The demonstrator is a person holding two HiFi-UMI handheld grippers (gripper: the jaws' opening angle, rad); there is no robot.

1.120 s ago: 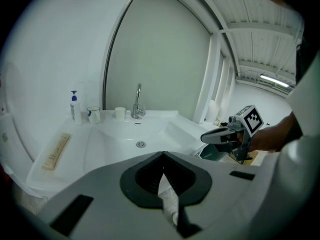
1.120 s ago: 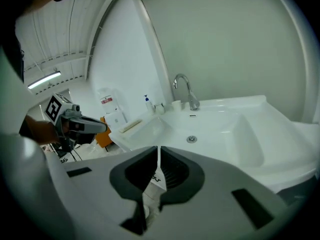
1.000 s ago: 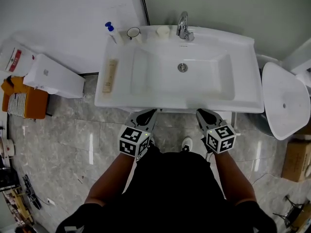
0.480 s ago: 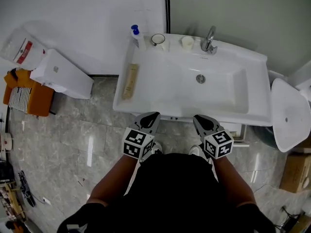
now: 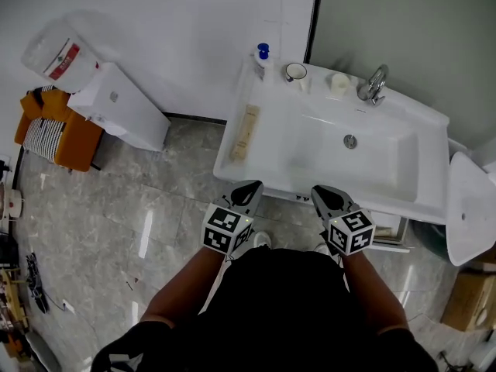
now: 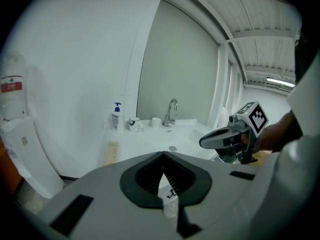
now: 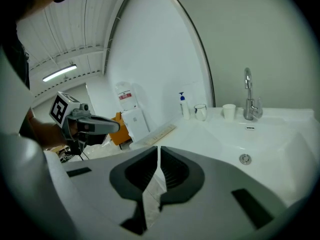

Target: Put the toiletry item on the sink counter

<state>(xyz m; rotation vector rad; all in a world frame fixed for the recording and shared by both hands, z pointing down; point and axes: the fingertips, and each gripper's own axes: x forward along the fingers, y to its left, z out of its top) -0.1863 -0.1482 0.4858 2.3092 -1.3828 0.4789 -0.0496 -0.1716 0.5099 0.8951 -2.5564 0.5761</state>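
A long tan toiletry pack [image 5: 246, 132] lies flat on the left ledge of the white sink counter [image 5: 387, 196]. It also shows in the left gripper view [image 6: 111, 153] and the right gripper view [image 7: 159, 133]. My left gripper [image 5: 249, 190] and right gripper [image 5: 322, 194] hover side by side just in front of the counter's front edge, close to my body. Both are shut with nothing between the jaws, as their own views show [image 6: 163, 156] [image 7: 158, 151]. Neither touches the pack.
A blue-capped pump bottle [image 5: 263, 56], a mug [image 5: 295, 73], a white cup [image 5: 339, 82] and the faucet [image 5: 373, 84] line the counter's back. A white box [image 5: 124, 107] and an orange seat [image 5: 54, 130] stand on the floor at left. A white lid [image 5: 469, 208] sits at right.
The head view has swung left, so the sink has slid toward the right and top of the picture. Both grippers stay shut in the same spot before my body.
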